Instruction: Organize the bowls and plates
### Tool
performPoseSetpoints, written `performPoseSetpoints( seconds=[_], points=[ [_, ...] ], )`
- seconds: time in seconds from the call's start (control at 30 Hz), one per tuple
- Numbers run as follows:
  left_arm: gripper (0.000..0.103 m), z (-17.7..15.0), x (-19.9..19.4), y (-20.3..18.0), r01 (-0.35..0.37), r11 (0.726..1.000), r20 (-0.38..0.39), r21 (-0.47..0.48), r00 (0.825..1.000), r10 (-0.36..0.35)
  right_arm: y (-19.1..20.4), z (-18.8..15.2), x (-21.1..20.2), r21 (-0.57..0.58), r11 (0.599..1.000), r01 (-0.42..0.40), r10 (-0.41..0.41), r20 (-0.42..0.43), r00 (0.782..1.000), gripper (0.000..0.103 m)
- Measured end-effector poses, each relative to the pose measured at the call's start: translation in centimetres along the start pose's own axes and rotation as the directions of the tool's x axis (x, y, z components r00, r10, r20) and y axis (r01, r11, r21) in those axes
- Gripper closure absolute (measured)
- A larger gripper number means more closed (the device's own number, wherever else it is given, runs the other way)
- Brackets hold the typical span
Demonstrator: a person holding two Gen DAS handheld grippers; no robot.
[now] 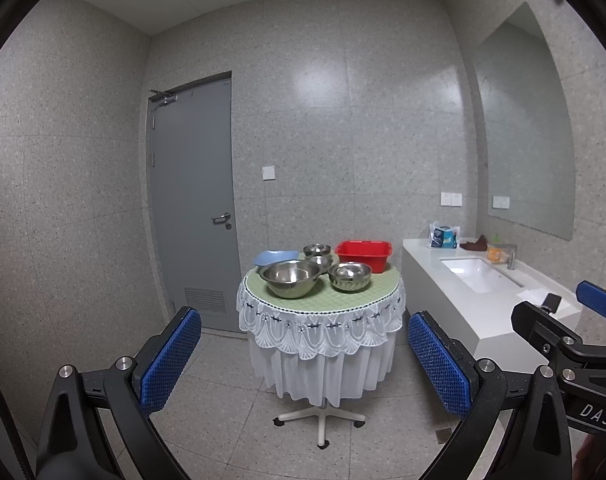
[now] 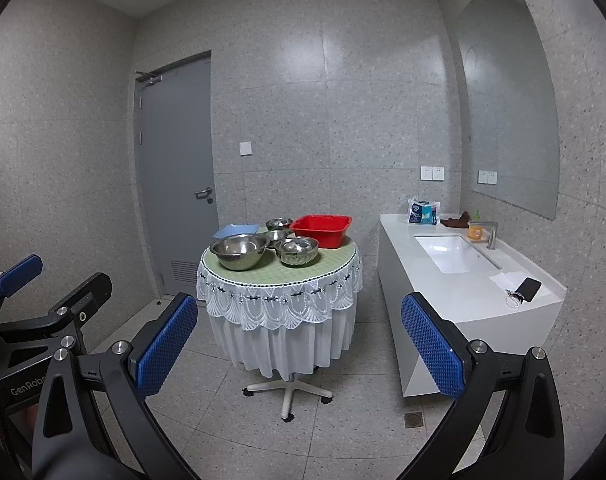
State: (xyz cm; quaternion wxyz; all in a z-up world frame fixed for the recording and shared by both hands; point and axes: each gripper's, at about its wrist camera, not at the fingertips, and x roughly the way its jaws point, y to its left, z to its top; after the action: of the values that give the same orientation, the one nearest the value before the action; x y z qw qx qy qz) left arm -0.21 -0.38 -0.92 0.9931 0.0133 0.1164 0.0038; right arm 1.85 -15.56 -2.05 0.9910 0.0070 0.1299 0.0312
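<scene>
- Fingers of the left gripper (image 1: 305,364) stand wide apart, 2 blue pads holding and touching nothing; the right gripper (image 2: 299,346) is likewise spread wide and bare.
- Count on the round table (image 1: 345,298): 4 steel bowls, 1 blue plate (image 1: 275,257), 1 red basin (image 1: 363,254).
- Large steel bowl (image 1: 291,277) sits at the table's front left, the ribbed steel bowl (image 1: 349,276) at front right, and 2 small steel bowls (image 1: 318,255) behind them near the table's middle.
- Blue plate lies at the table's back left; red basin at its back right.
- Both grippers hang well short of the table, level with its lace skirt, and the bowls appear between and above the fingers.
- White sink counter (image 2: 455,292) stands to the right of the table, with 1 phone (image 2: 529,287) on it.
</scene>
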Motion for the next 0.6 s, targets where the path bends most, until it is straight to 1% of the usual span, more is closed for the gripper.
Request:
performPoseSetpoints(
  seconds=[0.27, 0.6],
  points=[
    [0.001, 0.5, 1.3, -0.6, -0.006, 1.000, -0.014, 0.008, 1.000, 0.006, -0.9, 0.7, 1.2, 0.004, 1.000, -0.007, 0.007, -0.019, 1.000, 0.000],
    [0.001, 2.1, 2.9, -1.8, -0.017, 1.000, -0.052, 0.008, 0.999, 0.017, -2.2, 1.7, 3.3, 0.006, 1.000, -0.014, 0.015, -0.061, 0.998, 0.000]
  ],
)
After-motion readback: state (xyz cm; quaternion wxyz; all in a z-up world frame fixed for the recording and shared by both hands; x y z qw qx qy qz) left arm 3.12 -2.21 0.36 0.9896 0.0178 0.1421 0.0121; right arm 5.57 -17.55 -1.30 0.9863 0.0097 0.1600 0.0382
